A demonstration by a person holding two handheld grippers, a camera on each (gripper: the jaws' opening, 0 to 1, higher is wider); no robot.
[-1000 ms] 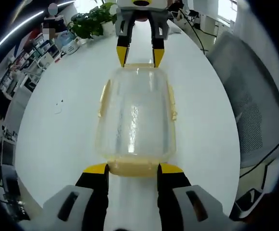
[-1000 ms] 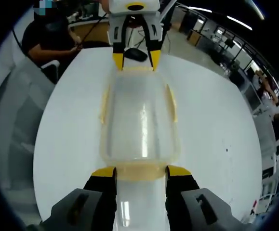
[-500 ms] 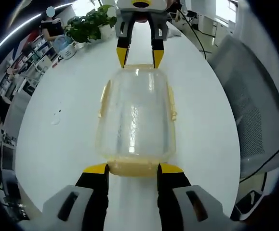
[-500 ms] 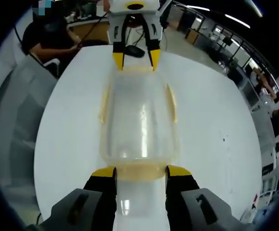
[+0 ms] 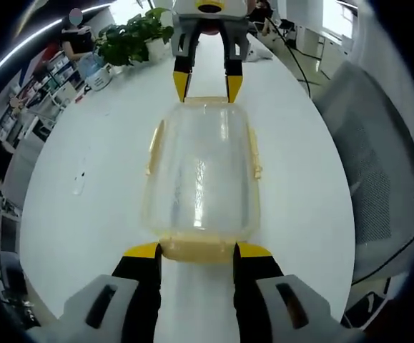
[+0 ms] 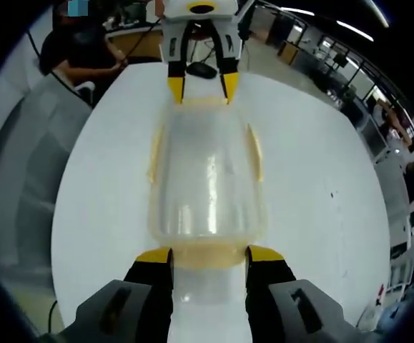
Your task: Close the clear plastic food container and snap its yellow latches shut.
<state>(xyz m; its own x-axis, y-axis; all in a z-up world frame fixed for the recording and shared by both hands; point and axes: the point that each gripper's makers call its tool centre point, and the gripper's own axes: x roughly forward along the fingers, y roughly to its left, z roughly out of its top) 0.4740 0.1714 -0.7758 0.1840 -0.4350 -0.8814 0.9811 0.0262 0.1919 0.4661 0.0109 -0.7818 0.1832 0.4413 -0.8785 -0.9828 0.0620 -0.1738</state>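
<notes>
The clear plastic food container (image 5: 201,171) is lying lid-down-closed on the white worktop (image 5: 85,214), and everything here is placed relative to it. In the left gripper view, the left tongs (image 5: 196,250) are standing apart at the container's near short end, their yellow tips bracketing the near yellow latch (image 5: 196,250), while the right tongs (image 5: 207,87) are reaching in from the far end, also apart, tips straddling the far latch. In the right gripper view the same container (image 6: 207,179) is sitting between the right tongs (image 6: 209,255) at its near end and the left tongs (image 6: 198,89) at its far end. Side latches (image 6: 255,153) are showing along its long edges. A grey chair (image 5: 378,164) is standing beside the worktop, and a potted plant (image 5: 131,32) is sitting well beyond the container.
</notes>
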